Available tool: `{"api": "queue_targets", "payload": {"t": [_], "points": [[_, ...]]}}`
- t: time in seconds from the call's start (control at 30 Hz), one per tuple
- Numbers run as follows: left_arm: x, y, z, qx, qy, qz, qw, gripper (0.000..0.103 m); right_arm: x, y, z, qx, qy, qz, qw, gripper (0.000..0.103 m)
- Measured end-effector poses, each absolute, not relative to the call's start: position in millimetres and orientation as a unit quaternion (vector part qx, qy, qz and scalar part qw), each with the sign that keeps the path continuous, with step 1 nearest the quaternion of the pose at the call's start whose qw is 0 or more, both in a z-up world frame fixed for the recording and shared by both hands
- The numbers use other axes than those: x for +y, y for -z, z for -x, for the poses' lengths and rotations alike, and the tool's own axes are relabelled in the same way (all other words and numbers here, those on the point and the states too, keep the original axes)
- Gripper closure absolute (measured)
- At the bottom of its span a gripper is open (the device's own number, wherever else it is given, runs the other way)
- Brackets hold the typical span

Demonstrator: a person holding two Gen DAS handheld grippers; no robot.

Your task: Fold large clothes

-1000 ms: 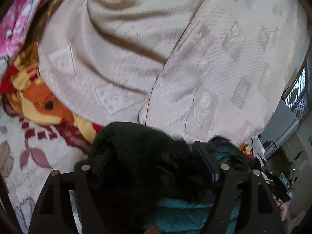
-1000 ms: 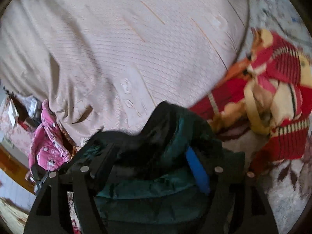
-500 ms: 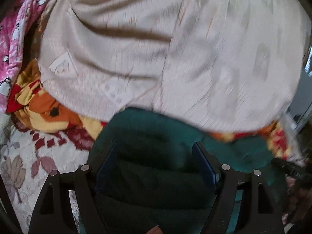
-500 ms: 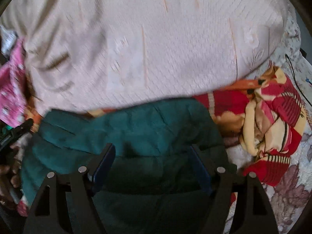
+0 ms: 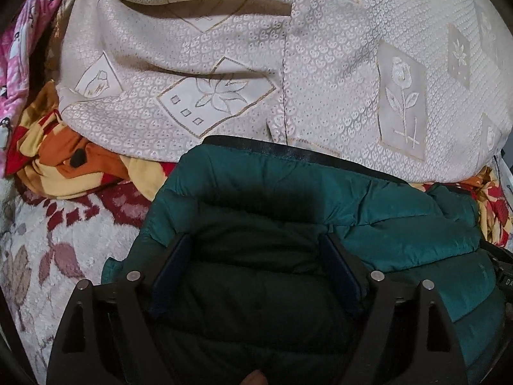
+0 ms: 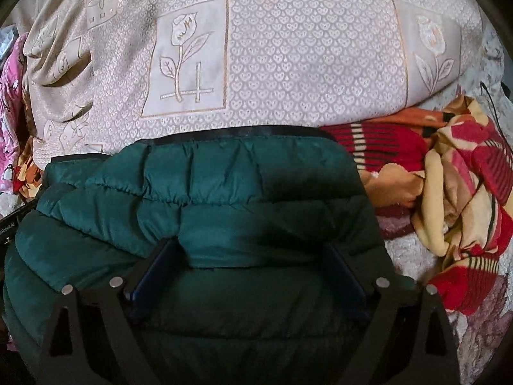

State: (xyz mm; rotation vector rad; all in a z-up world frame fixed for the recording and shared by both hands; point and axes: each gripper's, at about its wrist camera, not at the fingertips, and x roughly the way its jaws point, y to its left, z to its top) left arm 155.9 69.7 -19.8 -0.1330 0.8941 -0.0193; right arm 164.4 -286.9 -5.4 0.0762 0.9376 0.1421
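A dark green quilted puffer jacket (image 5: 320,199) lies flat at the near edge of a bed; it fills the lower half of the right wrist view (image 6: 208,192) too. Its black hem runs along the far edge. My left gripper (image 5: 256,250) has its jaws wide apart, with jacket fabric lying between and under the fingers. My right gripper (image 6: 250,256) also stands wide open over the jacket's right part, a fold of fabric between its fingers. Neither is clamped on the cloth.
A beige floral-patterned cover (image 5: 320,64) spreads beyond the jacket (image 6: 272,64). A crumpled red, orange and yellow blanket (image 6: 465,176) lies right of the jacket, and left in the left wrist view (image 5: 64,160). A pink garment (image 5: 19,48) sits far left. A fuzzy white leaf-print blanket (image 5: 48,250) lies underneath.
The jacket, bunched up with its black lining showing a second ago, has been laid down flat with the green side up. Both grippers have come lower and closer to it.
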Motion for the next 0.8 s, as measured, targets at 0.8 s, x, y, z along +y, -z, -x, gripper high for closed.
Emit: {"api": "queue_targets", "payload": {"t": [0.8], "points": [[172.8, -11.8, -105.7, 0.431, 0.052, 0.167, 0.885, 0.042, -342.3, -48.1, -85.7, 0.42, -0.084, -0.094, 0.899, 0.008]]}}
